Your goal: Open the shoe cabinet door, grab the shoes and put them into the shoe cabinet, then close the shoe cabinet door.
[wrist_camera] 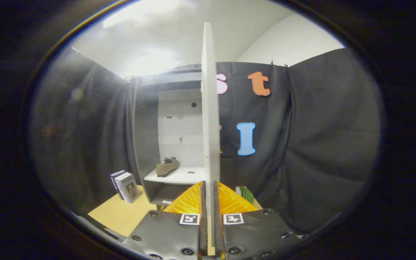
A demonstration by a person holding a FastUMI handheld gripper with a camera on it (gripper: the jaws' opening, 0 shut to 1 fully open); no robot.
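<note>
The shoe cabinet (146,144) stands open ahead, grey-sided with a white back panel. Its pale door (209,108) is swung out edge-on toward me and runs down between my fingers. My gripper (209,187) is shut on the door's lower edge, both fingers pressing its two faces. A brown shoe (167,167) lies on the white shelf (179,177) inside the cabinet, left of the door and beyond the fingers.
A few books (125,186) stand upright on the wooden tabletop (121,213) left of the cabinet. A green striped object (246,194) peeks out just right of the fingers. Black cloth walls close in on both sides.
</note>
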